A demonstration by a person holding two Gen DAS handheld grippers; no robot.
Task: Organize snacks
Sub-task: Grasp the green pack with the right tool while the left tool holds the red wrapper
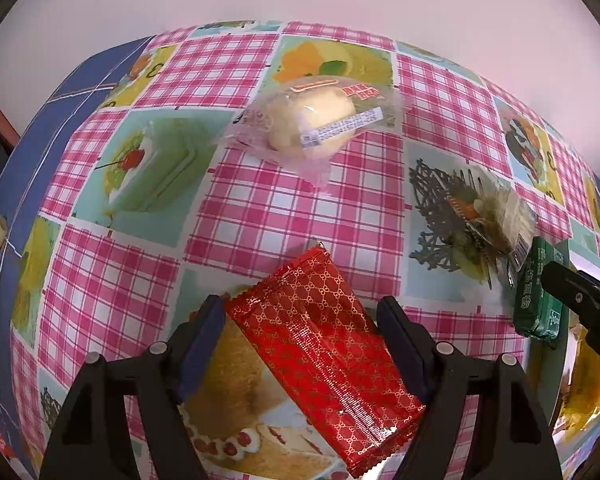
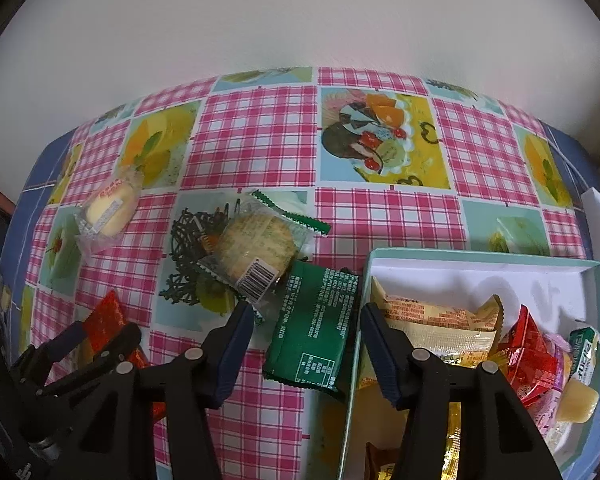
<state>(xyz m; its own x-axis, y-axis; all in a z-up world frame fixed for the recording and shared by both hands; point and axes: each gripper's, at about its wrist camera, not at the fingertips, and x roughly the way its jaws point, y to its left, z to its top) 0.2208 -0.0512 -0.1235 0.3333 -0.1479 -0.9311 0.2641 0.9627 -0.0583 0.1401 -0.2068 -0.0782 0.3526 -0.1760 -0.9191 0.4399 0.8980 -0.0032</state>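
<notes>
Straddled red packet (image 1: 324,344) with left gripper (image 1: 300,312) and green packet (image 2: 314,328) with right gripper (image 2: 304,316), jaws unclenched; needed square closing beside box (image 2: 480,258).

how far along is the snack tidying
Partly done: several packets already lie in the box. In hand: the left gripper straddles the red packet, the right gripper straddles the green packet, neither lifted. Left: the pale bun and the round biscuit pack on the tablecloth.
</notes>
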